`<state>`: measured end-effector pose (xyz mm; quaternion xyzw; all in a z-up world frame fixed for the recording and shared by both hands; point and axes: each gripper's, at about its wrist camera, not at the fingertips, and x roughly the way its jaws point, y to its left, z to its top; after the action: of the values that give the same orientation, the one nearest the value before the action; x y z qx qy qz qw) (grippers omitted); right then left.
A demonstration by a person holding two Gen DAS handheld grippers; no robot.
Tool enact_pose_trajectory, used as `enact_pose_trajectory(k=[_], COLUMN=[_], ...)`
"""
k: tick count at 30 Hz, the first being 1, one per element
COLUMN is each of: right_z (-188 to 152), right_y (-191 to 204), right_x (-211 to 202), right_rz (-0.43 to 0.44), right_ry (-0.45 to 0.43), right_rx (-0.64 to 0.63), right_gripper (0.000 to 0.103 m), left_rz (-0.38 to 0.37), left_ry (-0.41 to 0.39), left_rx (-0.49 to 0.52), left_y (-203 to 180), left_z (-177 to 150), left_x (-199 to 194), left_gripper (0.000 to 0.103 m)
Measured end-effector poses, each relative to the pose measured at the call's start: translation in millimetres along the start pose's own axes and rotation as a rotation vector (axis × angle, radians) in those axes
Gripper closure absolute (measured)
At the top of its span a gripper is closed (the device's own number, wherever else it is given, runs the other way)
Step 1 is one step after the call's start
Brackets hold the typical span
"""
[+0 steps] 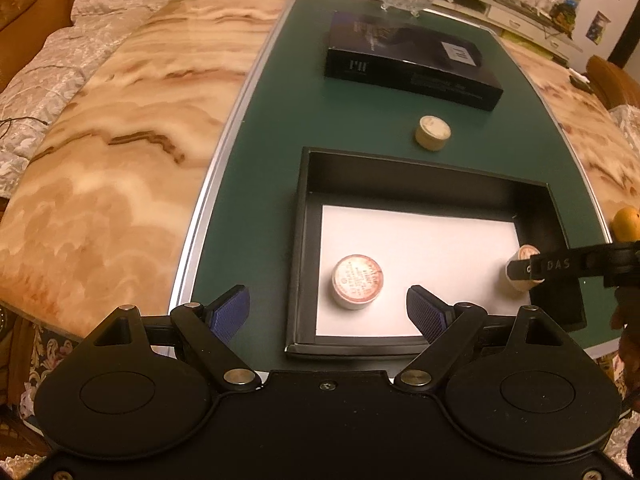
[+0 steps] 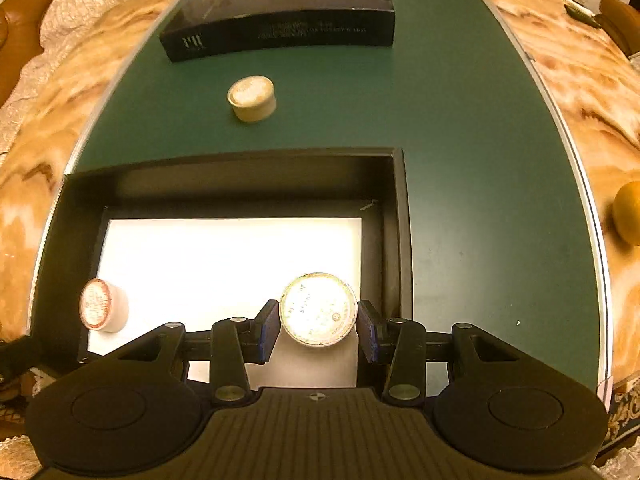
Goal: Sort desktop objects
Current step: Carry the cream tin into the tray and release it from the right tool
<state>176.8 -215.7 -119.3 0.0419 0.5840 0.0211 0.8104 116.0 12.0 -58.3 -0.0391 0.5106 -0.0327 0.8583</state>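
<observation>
Because the black tray (image 2: 400, 216) is collecting the small round tins, the right gripper (image 2: 318, 330) holds its fingers closed around a green-rimmed tin (image 2: 318, 309) low over the tray's white liner. The left gripper (image 1: 328, 312) hangs spread and empty above the red-rimmed tin (image 1: 357, 281) already inside, while a third tin (image 2: 252, 98) waits on the green surface (image 2: 460, 120) beyond, likely next.

L gripper (image 1: 328, 312) hangs w/ jaws spread wide, empty; R gripper (image 2: 318, 330) clamps something round betw. its pads.
</observation>
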Motion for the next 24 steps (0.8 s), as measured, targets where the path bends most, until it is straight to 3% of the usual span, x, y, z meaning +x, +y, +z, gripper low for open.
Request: enact_pose_trajectory(k=[16, 24], right_z=[-4, -6], right_y=[17, 18], right_x=[12, 11], right_rz=[-0.078, -0.073], right_ry=[0.021, 0.017], right_rx=[-0.040, -0.035], right_gripper=[0.057, 0.045], left_rz=[-0.002, -0.001], left_ry=[0.007, 0.006], left_rx=[0.004, 0.002], left_y=[0, 1], left_z=[-2, -2], left_x=[2, 1], left_gripper=[0.017, 0.017])
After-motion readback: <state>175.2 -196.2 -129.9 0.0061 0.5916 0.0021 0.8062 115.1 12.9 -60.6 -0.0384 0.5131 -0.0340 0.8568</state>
